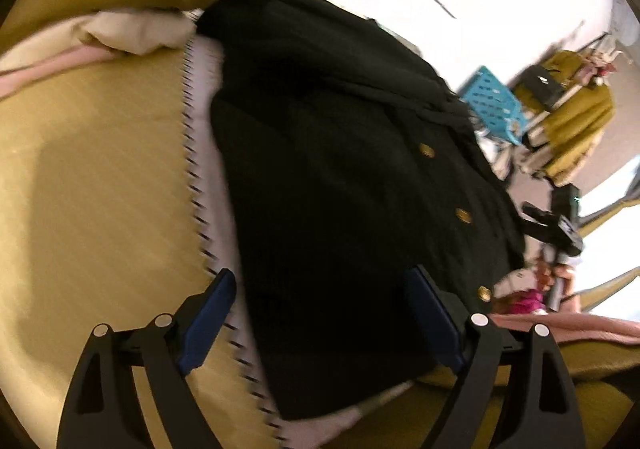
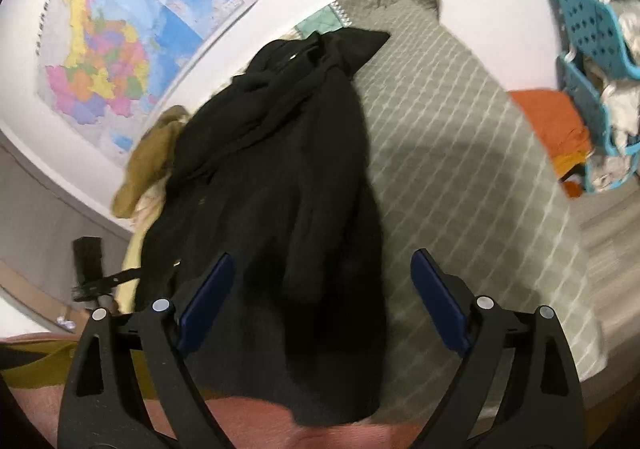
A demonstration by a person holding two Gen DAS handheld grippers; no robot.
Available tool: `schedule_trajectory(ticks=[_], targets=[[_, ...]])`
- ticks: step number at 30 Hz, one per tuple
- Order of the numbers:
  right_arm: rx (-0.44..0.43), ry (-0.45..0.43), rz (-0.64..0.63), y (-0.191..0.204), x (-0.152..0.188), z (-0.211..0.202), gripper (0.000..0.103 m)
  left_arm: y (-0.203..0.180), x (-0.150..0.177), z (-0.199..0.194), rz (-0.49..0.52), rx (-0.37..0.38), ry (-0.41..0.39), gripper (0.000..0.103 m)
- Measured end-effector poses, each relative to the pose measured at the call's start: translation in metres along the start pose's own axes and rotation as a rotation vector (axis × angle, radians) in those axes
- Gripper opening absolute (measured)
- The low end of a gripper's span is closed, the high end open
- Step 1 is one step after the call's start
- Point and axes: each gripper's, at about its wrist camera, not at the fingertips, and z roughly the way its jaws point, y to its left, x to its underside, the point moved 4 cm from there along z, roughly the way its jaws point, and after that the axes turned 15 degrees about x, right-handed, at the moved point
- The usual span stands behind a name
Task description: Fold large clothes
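The left tongs (image 1: 320, 323) are held wide apart, their blue-padded fingers (image 1: 210, 319) spread on either side of the near hem of a black knitted cardigan with brass-coloured buttons (image 1: 336, 185); nothing is gripped between them. The right tongs (image 2: 322, 303) are likewise spread wide and empty, poised above the lower part of the same garment (image 2: 280, 177), whether above or touching cannot be told.

The cardigan is laid lengthwise on a bed, its hem toward the near edge and its crumpled collar toward the far edge by the wall. In the left wrist view it rests over a white cloth with a dark zigzag border (image 1: 204, 153), which lies on a mustard-yellow bedspread (image 1: 100, 169). In the right wrist view a grey-green checked blanket (image 2: 460, 153) is seen beside it, reaching the bed's right edge.

A cream pillow (image 1: 136, 31) and a bunched olive cloth (image 2: 150, 161) are seen at the far end of the bed. A coloured wall map (image 2: 120, 29) is hung beyond, and turquoise perforated plastic baskets (image 2: 588, 21) stand off the right side.
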Motion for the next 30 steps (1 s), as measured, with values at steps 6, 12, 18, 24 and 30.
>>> schedule_trajectory(ticks=[6, 12, 18, 24, 30], targets=[[-0.080, -0.011, -0.031, 0.018, 0.011, 0.001, 0.095, -0.011, -0.002, 0.014, 0.026, 0.028, -0.013, 0.096], [-0.194, -0.020, -0.036, 0.025, 0.008, 0.002, 0.080, -0.023, -0.011, 0.039, 0.112, -0.072, -0.031, 0.090], [-0.231, 0.008, -0.027, 0.027, 0.009, 0.007, 0.037, -0.028, -0.013, 0.042, 0.086, -0.052, -0.019, 0.024], [-0.149, -0.012, 0.000, 0.013, 0.008, 0.004, 0.074, -0.018, -0.009, 0.026, 0.055, -0.042, -0.019, 0.058], [-0.155, -0.024, -0.067, 0.027, 0.010, 0.010, 0.081, -0.019, -0.008, 0.032, 0.080, -0.005, -0.004, 0.089]])
